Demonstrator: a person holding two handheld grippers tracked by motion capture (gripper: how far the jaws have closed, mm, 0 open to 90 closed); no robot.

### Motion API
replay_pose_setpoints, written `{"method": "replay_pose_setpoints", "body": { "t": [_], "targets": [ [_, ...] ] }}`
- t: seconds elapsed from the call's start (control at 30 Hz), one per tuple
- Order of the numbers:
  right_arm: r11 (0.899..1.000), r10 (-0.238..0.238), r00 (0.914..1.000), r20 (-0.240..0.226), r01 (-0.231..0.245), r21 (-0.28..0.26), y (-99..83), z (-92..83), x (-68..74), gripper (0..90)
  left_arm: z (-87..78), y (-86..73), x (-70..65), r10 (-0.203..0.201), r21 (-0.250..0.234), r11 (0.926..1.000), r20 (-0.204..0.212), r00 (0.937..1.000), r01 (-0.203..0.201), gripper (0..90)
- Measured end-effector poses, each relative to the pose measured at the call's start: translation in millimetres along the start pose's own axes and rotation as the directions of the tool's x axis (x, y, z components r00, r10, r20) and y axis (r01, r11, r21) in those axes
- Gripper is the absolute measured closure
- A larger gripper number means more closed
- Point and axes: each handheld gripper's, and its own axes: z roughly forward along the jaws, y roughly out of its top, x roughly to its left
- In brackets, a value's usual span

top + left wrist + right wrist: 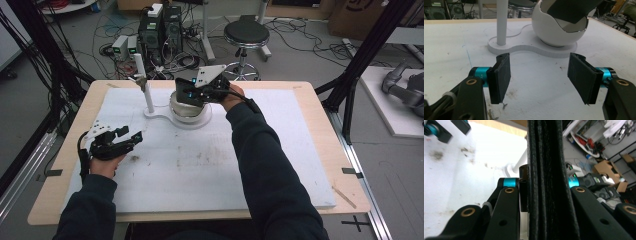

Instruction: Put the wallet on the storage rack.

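The right gripper (187, 95) holds its jaws pressed together over the white bowl (559, 27) at the far middle of the desk (60, 165). The left gripper (540, 77) is released, empty, near the left edge. The bowl looks smooth, hard and probably fragile; its rim seems the best hold. The left gripper view shows the broken-looking opening, which the high view hides.

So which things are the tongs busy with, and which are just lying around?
In use:
- right tongs, shut on a black wallet-like thing
- white ball-shaped bowl on its white stand
- left tongs, open, waiting

Lying about:
- black stool
- computers and cables on floor
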Motion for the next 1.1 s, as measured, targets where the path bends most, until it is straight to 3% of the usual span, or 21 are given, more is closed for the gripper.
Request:
{"method": "replay_pose_setpoints", "body": {
  "t": [0.23, 0.4, 0.57, 0.8, 0.87, 0.93, 1.0, 1.1],
  "targets": [
    [0.998, -0.024, 0.9996, 0.018, 0.023, 0.051, -10.1, 17.4, -1.1, 74.0, 0.2, -0.1, 0.0, 0.0, 0.001, 1.0, 0.001, 1.0, 0.0, 35.0],
    [0.998, -0.012, 0.9998, -0.013, 0.013, 0.065, -14.4, 27.4, 5.6, 71.1, -0.8, -0.5, 0.4, -0.005, -0.002, 1.0, 0.001, 1.0, 0.005, 35.1],
    [0.994, 0.107, 0.9937, -0.034, -0.106, 0.015, -17.8, 13.7, 6.2, 55.8, -2.0, -0.7, 0.6, -0.006, 0.0, 1.0, 0.0, 1.0, 0.006, 35.1],
    [0.993, 0.119, 0.9895, -0.081, -0.118, 0.018, -15.4, -3.6, 8.1, 53.3, -2.1, -0.6, -0.2, -0.002, 0.0, 1.0, -0.003, 1.0, 0.002, 35.1],
    [0.993, 0.12, 0.9879, -0.098, -0.12, 0.013, -14.7, -7.0, 11.9, 55.9, -2.2, -0.6, -0.4, -0.003, -0.001, 1.0, -0.002, 1.0, 0.003, 35.1],
    [0.993, 0.118, 0.9832, -0.139, -0.12, -0.003, -19.4, -9.6, 20.8, 69.5, -2.2, -0.6, -0.6, -0.004, -0.001, 1.0, -0.002, 1.0, 0.004, 35.1],
    [0.992, 0.124, 0.9809, -0.15, -0.126, -0.003, -21.3, -10.1, 23.6, 70.7, -2.4, -0.6, -0.7, -0.005, -0.002, 1.0, -0.002, 1.0, 0.005, 35.1],
    [0.997, 0.074, 0.9875, -0.139, -0.076, -0.01, -25.4, -12.4, 34.0, 75.6, -2.4, -0.7, -0.8, -0.003, -0.001, 1.0, 0.001, 1.0, 0.003, 35.1]
  ]
}}
